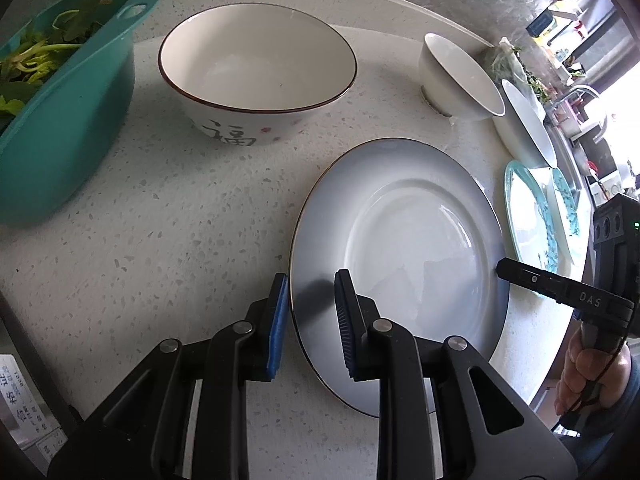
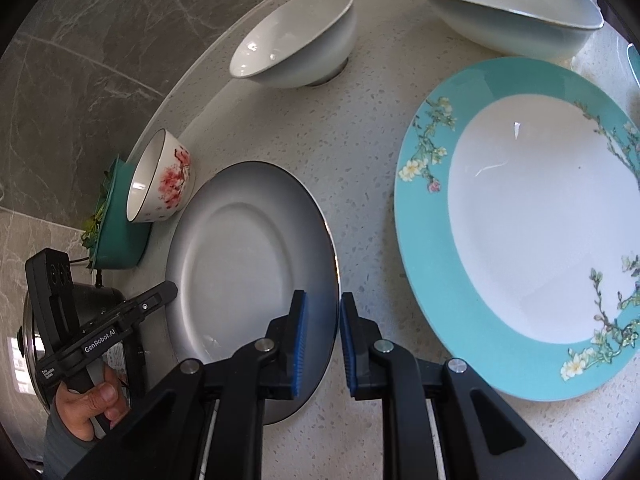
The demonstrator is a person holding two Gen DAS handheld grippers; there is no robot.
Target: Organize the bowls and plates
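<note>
A grey-blue plate with a thin gold rim lies on the speckled countertop. My left gripper straddles its left rim, blue pads closed on the edge. In the left wrist view my right gripper meets the opposite rim. The right wrist view shows the same plate with my right gripper shut on its right rim, and my left gripper at the far edge. Whether the plate is off the counter I cannot tell. A teal floral plate lies just to the right.
A big bowl with a painted character and a teal colander of greens stand behind the plate. A small white bowl and a wide white bowl sit at the back. A person's hand holds the left gripper near a lidded pot.
</note>
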